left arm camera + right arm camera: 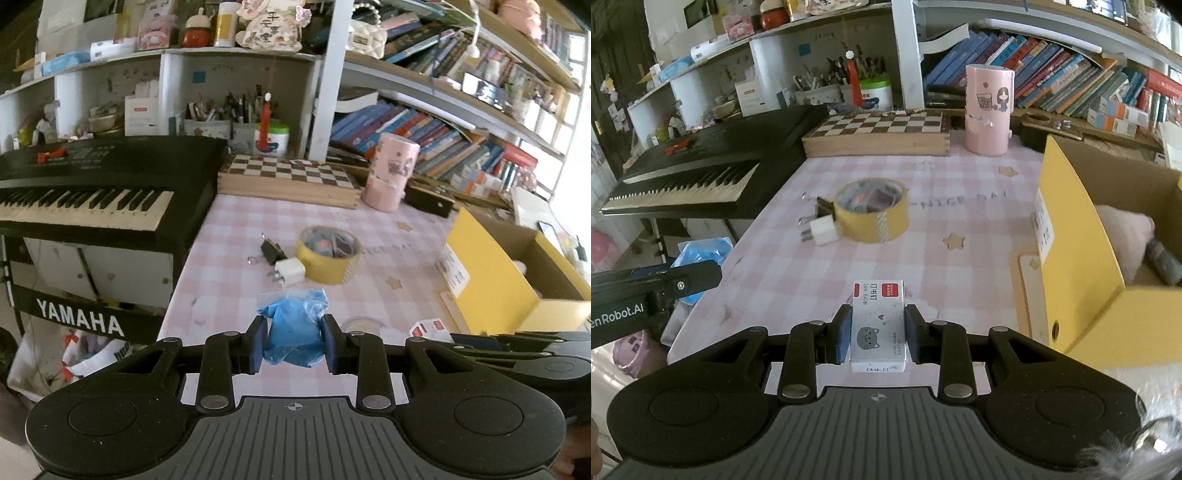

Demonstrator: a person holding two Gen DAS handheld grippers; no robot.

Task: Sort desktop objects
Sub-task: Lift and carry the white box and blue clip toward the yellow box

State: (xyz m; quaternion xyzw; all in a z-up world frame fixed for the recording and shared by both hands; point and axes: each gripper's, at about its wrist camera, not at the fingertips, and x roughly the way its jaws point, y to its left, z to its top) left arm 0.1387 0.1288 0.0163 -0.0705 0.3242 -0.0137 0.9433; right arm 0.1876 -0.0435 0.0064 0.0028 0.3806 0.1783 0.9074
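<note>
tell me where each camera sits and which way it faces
Left wrist: rides the left gripper, angled down across the pink checked table; its jaws pinch a blue bag; the right gripper shows at the right edge.
Right wrist: rides the right gripper, angled down; its jaws clamp a white staple box.
Shared: tape roll, chessboard, keyboard, yellow box.

Beside the yellow tape roll (871,211) lie a white charger plug (823,229) and a black binder clip (272,251), all on a pink-and-white checked tablecloth (945,258). Behind the roll stands a brown-and-white chequered chessboard box (877,133); right of it, a yellow cardboard box (1078,266).
</note>
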